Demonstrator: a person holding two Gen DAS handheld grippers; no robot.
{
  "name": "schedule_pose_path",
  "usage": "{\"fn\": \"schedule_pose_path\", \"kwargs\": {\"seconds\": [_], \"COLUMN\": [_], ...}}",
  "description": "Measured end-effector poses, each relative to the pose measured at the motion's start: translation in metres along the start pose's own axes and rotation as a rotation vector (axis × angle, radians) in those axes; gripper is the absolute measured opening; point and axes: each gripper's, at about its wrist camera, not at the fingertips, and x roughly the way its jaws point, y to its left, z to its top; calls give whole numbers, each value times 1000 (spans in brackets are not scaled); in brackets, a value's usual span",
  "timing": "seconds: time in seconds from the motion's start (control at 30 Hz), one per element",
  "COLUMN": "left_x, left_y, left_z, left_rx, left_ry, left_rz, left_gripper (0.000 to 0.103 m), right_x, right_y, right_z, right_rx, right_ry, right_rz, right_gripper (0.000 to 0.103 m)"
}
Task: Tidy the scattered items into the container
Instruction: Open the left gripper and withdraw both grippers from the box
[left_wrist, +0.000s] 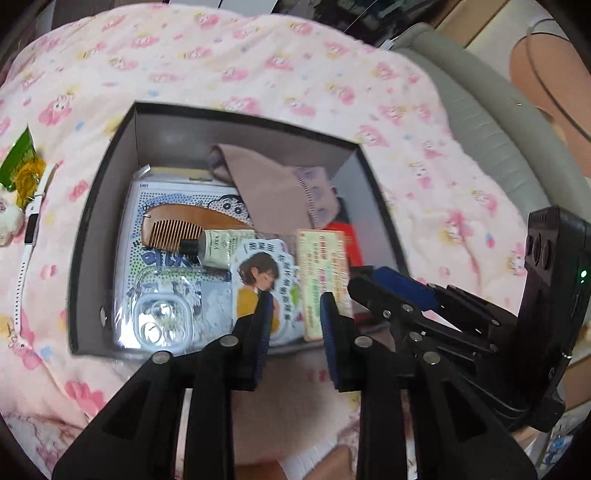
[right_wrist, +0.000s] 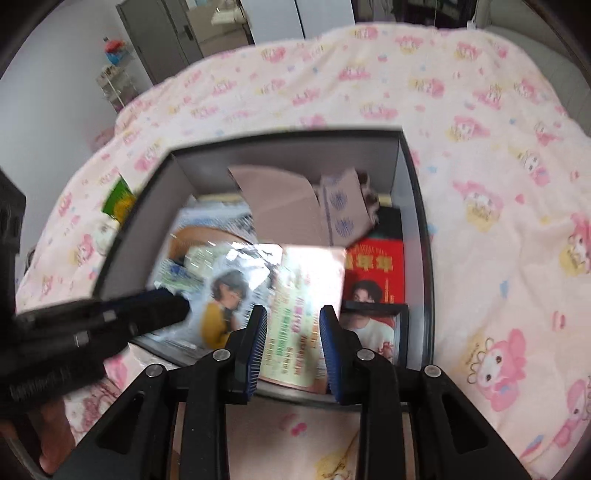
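Observation:
A dark grey box (left_wrist: 221, 133) (right_wrist: 295, 155) lies on a pink patterned bedspread. In it are a wooden comb (left_wrist: 177, 225), a small tube (left_wrist: 221, 247), a clear packet with a girl's picture (left_wrist: 258, 280) (right_wrist: 229, 295), a printed card (left_wrist: 321, 273) (right_wrist: 306, 295), a phone-case pack (left_wrist: 162, 317), a beige cloth (left_wrist: 269, 184) (right_wrist: 280, 206) and a red booklet (right_wrist: 376, 269). My left gripper (left_wrist: 297, 314) hovers over the box's near edge, open, with nothing pinched. Beside it, my right gripper (right_wrist: 293, 325) is open too, above the card.
Left of the box lie a green snack packet (left_wrist: 18, 162) (right_wrist: 118, 199), a white wristwatch (left_wrist: 29, 229) and a small plush item (left_wrist: 7, 221). A framed photo (right_wrist: 376, 325) leans in the box's near right corner. A grey cushion edge (left_wrist: 480, 110) and a person's arm (left_wrist: 546, 74) are at right.

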Motion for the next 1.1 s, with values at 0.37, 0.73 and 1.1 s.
{"fn": "schedule_pose_path", "kwargs": {"seconds": [0.37,0.73,1.1], "left_x": [-68,-119,-162], "left_y": [-7,20,116], "left_z": [-29,-58,-86], "left_rx": [50,15,-131], "left_ry": [-68,-98,-119], "left_rz": [-28,-14,66], "left_gripper": [29,30,30], "right_x": [-63,-88,-55], "right_y": [46,97,193], "right_z": [-25,-42,-48], "right_rx": [-24,-65,-195], "right_ry": [-89,-82,-16], "right_rz": [21,70,162], "right_gripper": [29,29,28]}}
